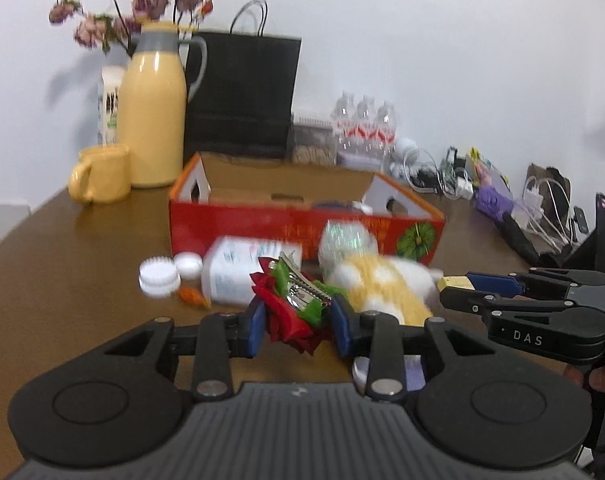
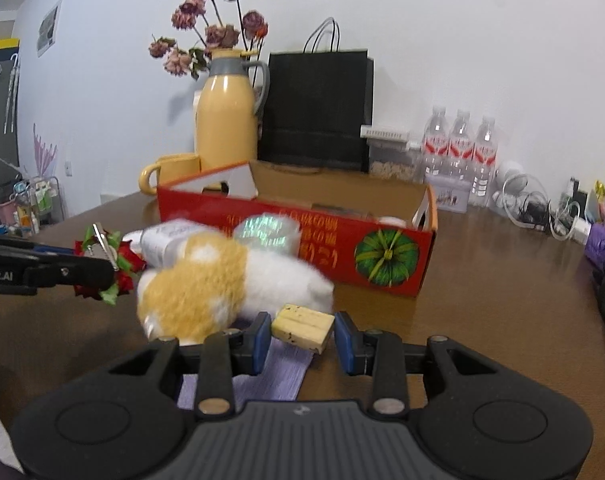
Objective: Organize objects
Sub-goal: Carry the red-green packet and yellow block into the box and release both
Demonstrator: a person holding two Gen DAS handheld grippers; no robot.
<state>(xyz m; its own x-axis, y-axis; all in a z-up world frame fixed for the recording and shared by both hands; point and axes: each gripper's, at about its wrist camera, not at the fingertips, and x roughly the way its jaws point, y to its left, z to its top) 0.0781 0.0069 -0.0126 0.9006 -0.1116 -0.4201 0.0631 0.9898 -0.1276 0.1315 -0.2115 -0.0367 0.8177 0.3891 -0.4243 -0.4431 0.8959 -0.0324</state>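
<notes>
Your left gripper (image 1: 298, 322) is clamped on a red fabric flower hair clip with green leaves and a silver metal clasp (image 1: 298, 304); the blue pads (image 1: 257, 326) press it from both sides and it hangs clear of the brown wooden table (image 1: 82, 264). In the right wrist view the same clip (image 2: 108, 258) sits at the tip of that gripper, far left, just left of the plush.

Your right gripper (image 2: 302, 338) is closed on a pale yellow rectangular block with dark specks (image 2: 303, 325), jaws narrow, block pinched between the blue pads. From the left wrist view the block's end (image 1: 454, 281) pokes out of that gripper (image 1: 448, 290) at right.

Between the two grippers lies a white and orange-tan plush toy (image 2: 222, 284), on its side on the table, blurred. A purple ribbed sheet (image 2: 278, 372) lies on the table under your right gripper.

Just beyond the plush: a white plastic bottle with blue print lying down (image 1: 246, 272), a shiny iridescent round thing (image 1: 348, 240), a white round lid with ridged edge (image 1: 159, 276), a smaller white cap (image 1: 188, 265), and a small orange item (image 1: 192, 296), too blurred to name.

Behind those stands an open red cardboard box with a green pumpkin print (image 2: 382, 256). Farther back left: a yellow mug (image 1: 102, 180), a yellow thermos jug with grey collar (image 1: 154, 120), dried pink flowers (image 1: 142, 4). A black paper bag with handles (image 1: 242, 92) is behind the box, and clear water bottles with red labels (image 2: 458, 148) are far right by the wall.
</notes>
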